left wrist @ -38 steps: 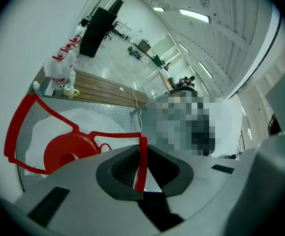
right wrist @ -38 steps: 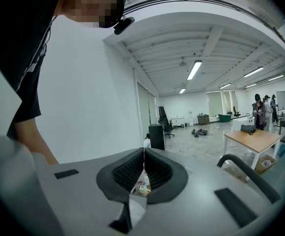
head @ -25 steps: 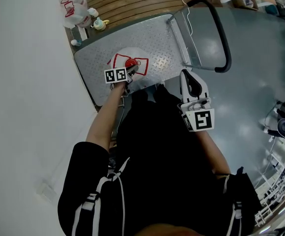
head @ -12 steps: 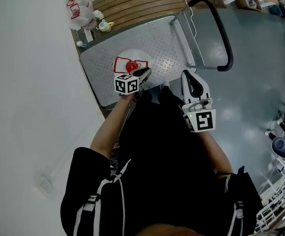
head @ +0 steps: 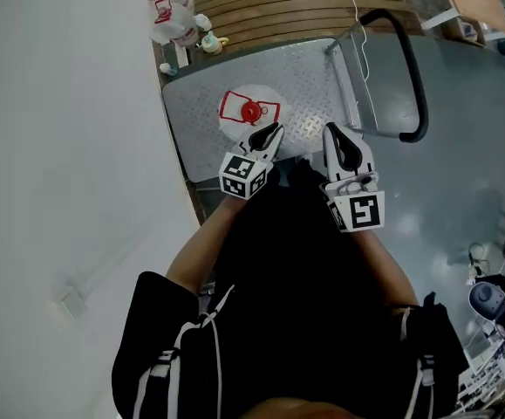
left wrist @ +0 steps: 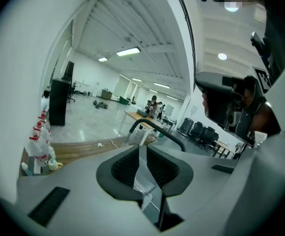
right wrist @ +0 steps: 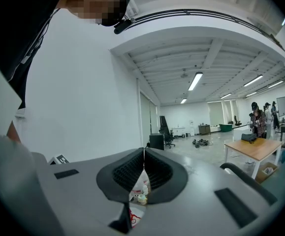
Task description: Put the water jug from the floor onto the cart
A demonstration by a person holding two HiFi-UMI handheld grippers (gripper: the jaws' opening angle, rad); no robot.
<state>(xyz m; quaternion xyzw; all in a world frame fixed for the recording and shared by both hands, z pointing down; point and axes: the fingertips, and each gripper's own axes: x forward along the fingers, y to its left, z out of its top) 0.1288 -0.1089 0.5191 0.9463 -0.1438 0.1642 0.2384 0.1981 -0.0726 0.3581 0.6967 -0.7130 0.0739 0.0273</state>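
Hovering over grey diamond-plate cart (head: 309,81) carrying white red-capped water jug (head: 249,112), on glossy grey floor (head: 461,173): left gripper (head: 275,128) fingers slightly apart, right gripper (head: 333,130) fingers together.

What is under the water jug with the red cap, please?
The water jug stands on the cart's metal tread-plate deck. The patch of deck directly beneath it is covered by the jug itself, so nothing there can be checked.

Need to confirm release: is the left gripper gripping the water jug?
No, the left gripper has its jaws slightly apart with nothing between them.
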